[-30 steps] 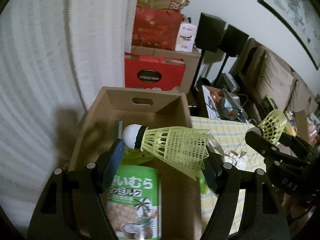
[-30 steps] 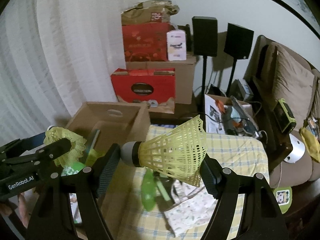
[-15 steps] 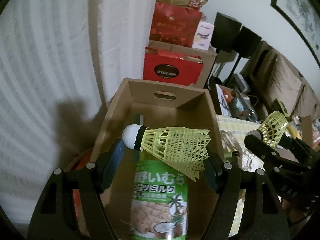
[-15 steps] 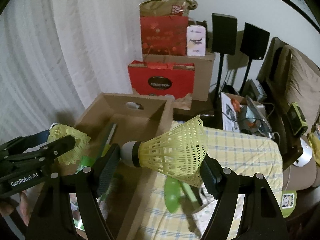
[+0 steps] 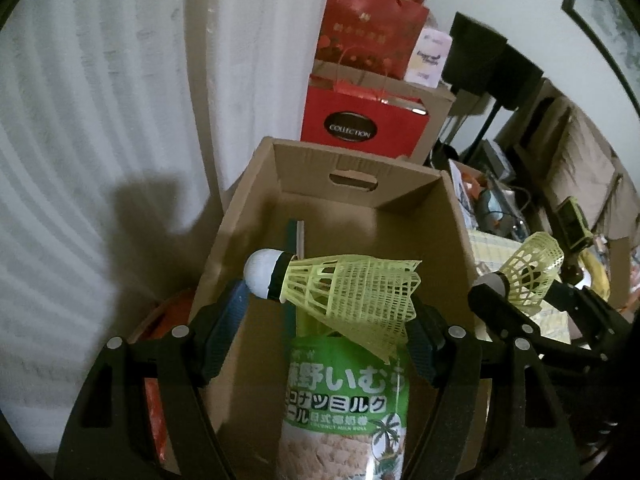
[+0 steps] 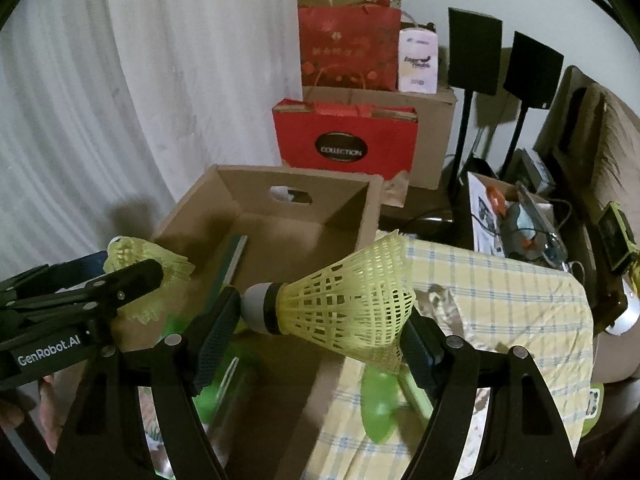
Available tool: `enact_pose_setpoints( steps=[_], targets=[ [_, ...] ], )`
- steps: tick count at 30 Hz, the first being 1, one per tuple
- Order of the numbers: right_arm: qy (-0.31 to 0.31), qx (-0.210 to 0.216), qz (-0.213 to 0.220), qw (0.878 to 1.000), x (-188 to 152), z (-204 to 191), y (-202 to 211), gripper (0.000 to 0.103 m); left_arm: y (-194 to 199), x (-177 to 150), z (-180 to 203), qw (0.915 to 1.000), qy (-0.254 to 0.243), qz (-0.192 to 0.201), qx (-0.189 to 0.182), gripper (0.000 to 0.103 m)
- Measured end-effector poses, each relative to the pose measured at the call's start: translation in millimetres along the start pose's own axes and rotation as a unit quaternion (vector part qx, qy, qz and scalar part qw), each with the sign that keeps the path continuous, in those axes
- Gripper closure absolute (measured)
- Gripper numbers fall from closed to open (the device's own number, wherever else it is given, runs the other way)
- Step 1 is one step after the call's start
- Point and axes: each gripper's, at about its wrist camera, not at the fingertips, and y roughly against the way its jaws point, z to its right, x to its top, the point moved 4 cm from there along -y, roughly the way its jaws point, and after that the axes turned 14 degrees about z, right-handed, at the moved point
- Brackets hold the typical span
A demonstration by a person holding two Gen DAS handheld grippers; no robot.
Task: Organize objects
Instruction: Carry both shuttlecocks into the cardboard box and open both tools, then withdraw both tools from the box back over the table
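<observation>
**Two shuttlecocks pinched end to end, one over the box and one at its edge**

The left tool (image 5: 328, 320) pinches a yellow shuttlecock (image 5: 340, 292) lengthwise, one pad on the white cork tip and the other on the rim of the mesh skirt. The right tool (image 6: 320, 328) grips a second shuttlecock (image 6: 340, 304) the same way. Both grips look fragile to me: the skirt rim is soft and springy, so a little extra squeeze could buckle it, and a little less could let the shuttlecock pivot out or shoot sideways.

The left shuttlecock hangs above the open cardboard box (image 5: 352, 164), right over a green snack bag (image 5: 344, 408) that stands tall inside. If it is let go here, it will likely land on the bag and roll off to either side, or the tool may knock the bag over on the way down. A thin flat item (image 5: 298, 234) leans against the box's left wall, so there is less free floor there.

The right shuttlecock sits over the near right wall of the box, above the line where it meets the checked cloth (image 6: 500, 292) on the counter. Released too soon, it would probably fall on the cloth or bounce off the wall. In the right wrist view the left tool (image 6: 132, 280) is close by, so the two could collide if both reach in together.
</observation>
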Motion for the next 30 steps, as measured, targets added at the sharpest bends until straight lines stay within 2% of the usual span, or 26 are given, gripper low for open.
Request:
enact_pose_setpoints(
  steps=[7, 11, 16, 20, 30],
  targets=[
    [0.005, -0.003, -0.010, 1.000, -4, -1, -20, 0.022, -13, 0, -10, 0.9999, 0.010, -0.006, 0.004, 0.022],
    [0.011, -0.003, -0.015, 1.000, -6, -2, -28, 0.021, -18, 0, -13, 0.9998, 0.017, -0.009, 0.002, 0.021],
    [0.023, -0.001, -0.011, 1.000, -7, -5, -29, 0.017, -20, 2, -15, 0.9996, 0.029, 0.000, 0.004, 0.010],
    [0.032, -0.007, -0.003, 0.999, -2, -4, -24, 0.017, -19, 4, -17, 0.9993, 0.037, 0.004, 0.002, 0.009],
    [0.006, -0.018, 0.013, 1.000, 8, 15, -5, 0.017, -7, 9, -11, 0.9991, 0.040, 0.004, -0.012, 0.008]
  ],
)
